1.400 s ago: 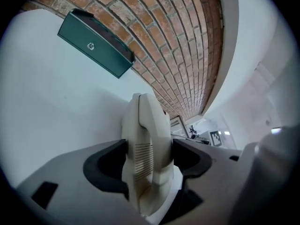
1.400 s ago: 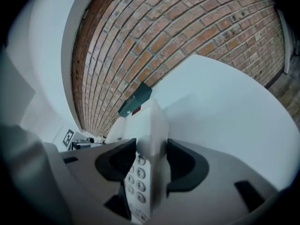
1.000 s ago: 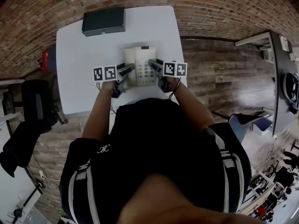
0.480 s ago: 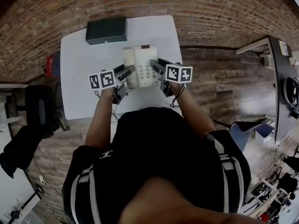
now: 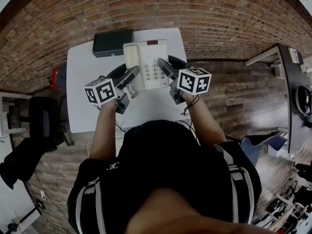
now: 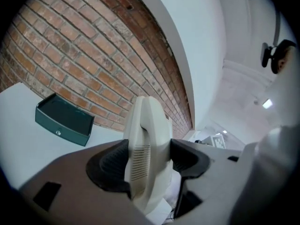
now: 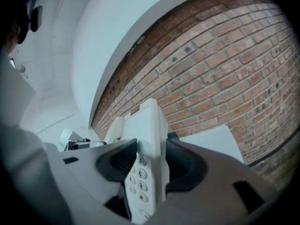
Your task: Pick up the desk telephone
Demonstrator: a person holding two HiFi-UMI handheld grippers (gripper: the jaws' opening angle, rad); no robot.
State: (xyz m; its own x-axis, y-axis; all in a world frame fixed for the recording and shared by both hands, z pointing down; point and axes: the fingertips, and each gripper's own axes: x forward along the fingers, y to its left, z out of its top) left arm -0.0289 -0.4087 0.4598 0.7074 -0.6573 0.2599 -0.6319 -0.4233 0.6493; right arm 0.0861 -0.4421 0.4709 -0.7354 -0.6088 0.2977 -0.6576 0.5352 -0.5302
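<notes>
Head view: we have the phone (image 5: pixel 145 62) held up off the white table (image 5: pixel 83 106), one gripper on each side. The left gripper (image 5: pixel 131 75) is on its handset edge and the right gripper (image 5: pixel 163 66) on the keypad edge. A dark box (image 5: pixel 113 43) sits at the table's far edge by the brick wall (image 5: pixel 204 13), and the phone's top corner overlaps it from this angle. Left gripper view: both pads are pressed on the phone's handset side – the jaws stand wide because the body fills the gap. The box is off to the left on the table. Right gripper view: same grip, with the pads pinching the keypad side and the number keys (image 7: pixel 139 182) showing between the jaws.
</notes>
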